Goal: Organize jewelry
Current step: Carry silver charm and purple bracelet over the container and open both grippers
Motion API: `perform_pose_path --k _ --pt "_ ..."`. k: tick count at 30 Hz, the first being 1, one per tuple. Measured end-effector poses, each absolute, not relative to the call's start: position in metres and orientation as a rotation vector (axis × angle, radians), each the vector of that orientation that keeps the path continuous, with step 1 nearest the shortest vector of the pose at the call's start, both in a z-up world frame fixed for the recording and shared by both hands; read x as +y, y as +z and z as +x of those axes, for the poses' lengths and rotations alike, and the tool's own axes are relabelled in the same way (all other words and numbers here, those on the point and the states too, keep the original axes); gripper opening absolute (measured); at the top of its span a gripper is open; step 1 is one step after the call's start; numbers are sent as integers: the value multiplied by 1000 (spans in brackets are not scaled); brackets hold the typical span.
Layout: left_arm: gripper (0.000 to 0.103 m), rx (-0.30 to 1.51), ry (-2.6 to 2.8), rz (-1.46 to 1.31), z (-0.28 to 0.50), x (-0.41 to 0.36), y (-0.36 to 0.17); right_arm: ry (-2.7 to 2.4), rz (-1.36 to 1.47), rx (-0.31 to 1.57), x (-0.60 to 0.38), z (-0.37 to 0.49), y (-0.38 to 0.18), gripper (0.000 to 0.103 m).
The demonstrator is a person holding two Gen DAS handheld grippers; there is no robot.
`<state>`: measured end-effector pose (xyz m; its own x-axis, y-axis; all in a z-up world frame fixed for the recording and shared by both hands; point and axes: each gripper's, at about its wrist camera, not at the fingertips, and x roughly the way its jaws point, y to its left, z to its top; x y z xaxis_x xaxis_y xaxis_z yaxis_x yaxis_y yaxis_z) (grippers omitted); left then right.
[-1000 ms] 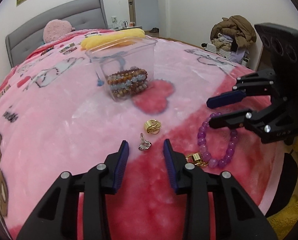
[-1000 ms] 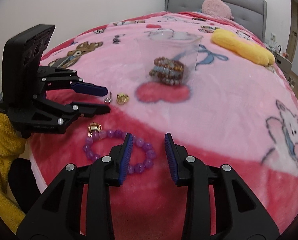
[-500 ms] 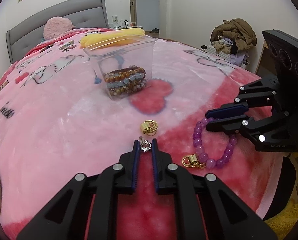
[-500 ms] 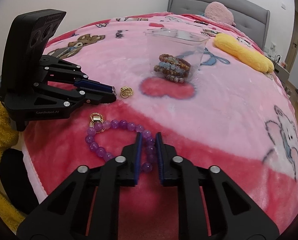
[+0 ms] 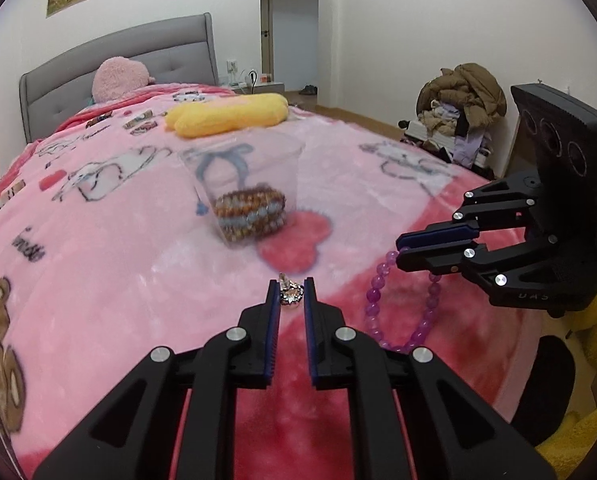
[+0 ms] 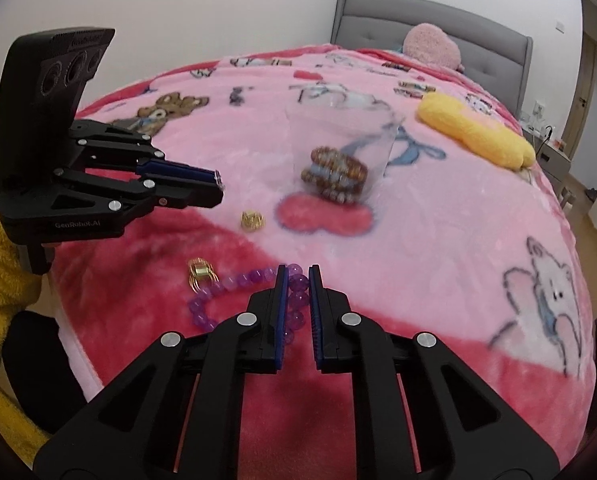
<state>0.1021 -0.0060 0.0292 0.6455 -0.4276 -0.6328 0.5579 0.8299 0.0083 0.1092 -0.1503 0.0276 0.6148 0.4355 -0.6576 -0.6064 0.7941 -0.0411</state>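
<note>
The silver ring (image 5: pixel 291 295) sits pinched between the tips of the left gripper (image 5: pixel 291 300), whose jaws are closed on it, raised above the pink blanket (image 5: pixel 98 248). The purple bead bracelet (image 6: pixel 234 284) is clamped by the right gripper (image 6: pixel 297 286), jaws closed on one bead of the strand; in the left wrist view the strand hangs from those tips in a loop, its long axis roughly vertical. In the right wrist view the rest of the strand trails to the left over the blanket.

Farther up the bed stands one clear plastic container (image 5: pixel 250 168), upright and open at the top. It holds a stack of beaded bracelets (image 5: pixel 250 212) in brown, amber and pale blue; their exact number cannot be told through the blur.

Two gold pieces lie loose on the blanket: a gold ring (image 6: pixel 252 221) between the left gripper and the container, and a gold clasp piece (image 6: pixel 200 274) beside the bracelet's left end.

One yellow plush pillow (image 5: pixel 226 114) lies beyond the container, and one pink plush cushion (image 5: pixel 118 78) rests against the grey headboard (image 5: pixel 170 50).
</note>
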Motion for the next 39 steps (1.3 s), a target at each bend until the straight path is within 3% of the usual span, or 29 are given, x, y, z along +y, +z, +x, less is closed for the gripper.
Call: perform_pose_path --k 17,39 --pt "11 508 -599 68 126 -6 94 615 -158 485 -154 131 108 10" --pt "11 628 -573 -48 207 2 74 508 -109 488 -132 222 112 10"
